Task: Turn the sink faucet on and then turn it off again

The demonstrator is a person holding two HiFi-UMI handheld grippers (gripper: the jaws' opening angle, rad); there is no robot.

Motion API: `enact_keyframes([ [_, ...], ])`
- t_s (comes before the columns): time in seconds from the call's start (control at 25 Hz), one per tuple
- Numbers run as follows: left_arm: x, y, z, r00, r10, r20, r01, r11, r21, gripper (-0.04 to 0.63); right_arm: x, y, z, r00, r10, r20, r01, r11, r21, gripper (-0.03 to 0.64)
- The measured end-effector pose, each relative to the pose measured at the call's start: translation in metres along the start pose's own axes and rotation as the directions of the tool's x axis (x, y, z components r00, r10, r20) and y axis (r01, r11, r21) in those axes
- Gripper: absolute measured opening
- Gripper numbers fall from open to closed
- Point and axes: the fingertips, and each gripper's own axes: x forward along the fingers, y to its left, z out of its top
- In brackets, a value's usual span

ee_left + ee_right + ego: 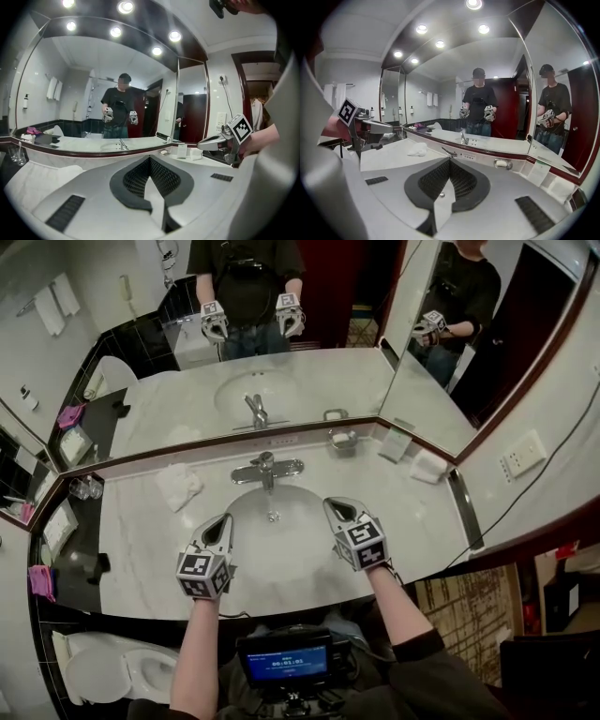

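Note:
The chrome faucet (267, 468) stands at the back of the white oval sink basin (246, 563) in the marble counter. My left gripper (223, 519) hangs over the basin's left side, shut and empty. Over the basin's right side my right gripper (335, 507) is also shut, with nothing in it. Both point toward the faucet and stay short of it. In the right gripper view the closed jaws (450, 161) end just below the faucet (449, 152), and the left gripper (370, 125) shows at the left. In the left gripper view the shut jaws (150, 158) hide the faucet.
A crumpled white cloth (178, 486) lies left of the faucet, a soap dish (343, 440) to its right. Glasses (84, 488) stand at the far left, a card (395, 443) and a folded towel (429, 466) at the right. A mirror (309, 381) backs the counter. A toilet (103, 673) sits lower left.

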Motion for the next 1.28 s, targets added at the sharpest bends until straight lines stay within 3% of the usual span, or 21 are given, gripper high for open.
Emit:
enact_keyframes([
  [0.48,0.006,-0.017,-0.005,1.000,-0.011,-0.004,0.011,1.000,0.014,0.002,0.002,0.002,-0.009,0.999,0.022,-0.022,-0.022,1.000,-0.003,0.023],
  [0.72,0.010,-0.013,-0.007,1.000,-0.007,-0.011,0.007,1.000,0.021,0.002,0.011,0.007,-0.008,0.998,0.030,-0.048,-0.033,0.998,-0.062,0.023],
  [0.92,0.014,-0.005,-0.010,1.000,0.007,-0.023,-0.007,1.000,0.016,0.002,0.033,0.013,-0.004,0.997,0.000,-0.071,-0.014,0.982,-0.188,0.028],
  [1.0,0.016,-0.002,-0.011,1.000,0.013,-0.027,-0.013,1.000,0.011,0.002,0.049,0.018,-0.007,0.996,0.008,-0.088,-0.030,0.967,-0.253,0.081],
  [1.28,0.032,0.013,-0.016,0.999,0.015,-0.035,-0.015,1.000,0.003,0.002,0.128,0.032,-0.007,0.990,0.027,-0.135,-0.084,0.898,-0.432,0.149],
])
